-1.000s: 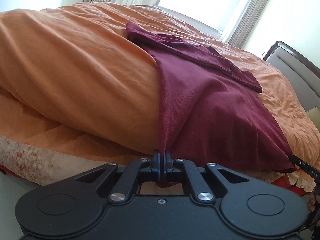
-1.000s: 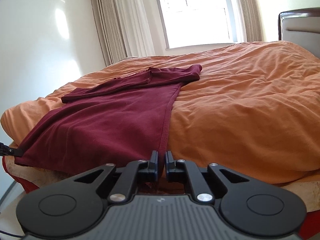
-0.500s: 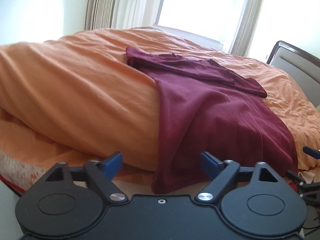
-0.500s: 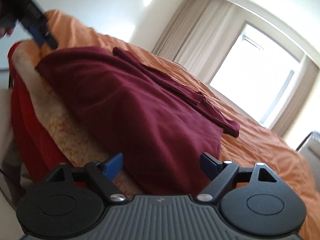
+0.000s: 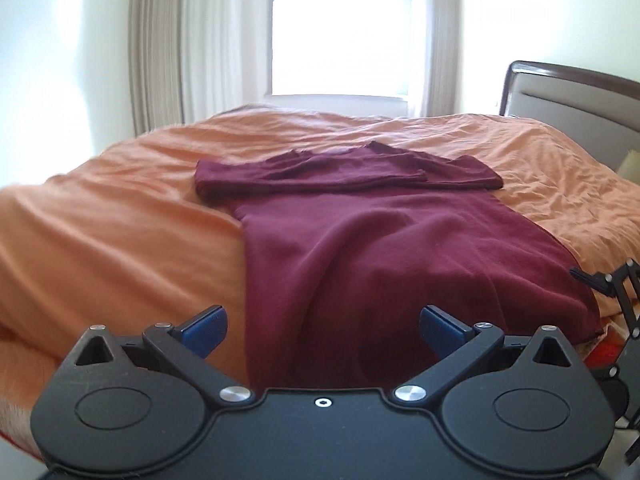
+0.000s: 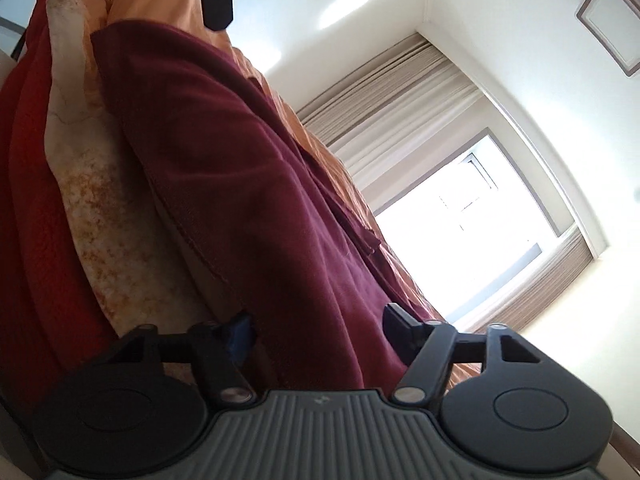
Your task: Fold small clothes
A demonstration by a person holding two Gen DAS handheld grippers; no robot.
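- The maroon shirt (image 5: pixel 384 240) is lying flat on the orange duvet (image 5: pixel 120 216), its 2 sleeves folded across the chest near the far end and its hem hanging over the near edge of the bed.
- The left gripper (image 5: pixel 322 326) is standing wide apart, its 2 blue-padded fingers (image 5: pixel 204 326) spread to either side of the hanging hem and holding nothing.
- In the left wrist view, the shirt's lower edge is sitting between those fingers without touching either pad.
- The right gripper (image 6: pixel 318 330) is also spread wide and gripping nothing; its camera is tilted steeply, so the room is appearing rotated.
- In the right wrist view, the maroon shirt (image 6: pixel 248 184) is draping down the bed's side, passing between the 2 fingers; contact with the pads cannot be confirmed.
- A pale patterned bed skirt (image 6: pixel 92 184) and a red cover (image 6: pixel 28 184) are showing beside the shirt's hem.
- Part of the right gripper (image 5: pixel 616 292) is appearing at the right edge of the left wrist view, just beside the shirt's corner.
- A headboard (image 5: pixel 572 92), curtains (image 5: pixel 160 52) and a bright window (image 5: pixel 340 28) are standing beyond the bed.
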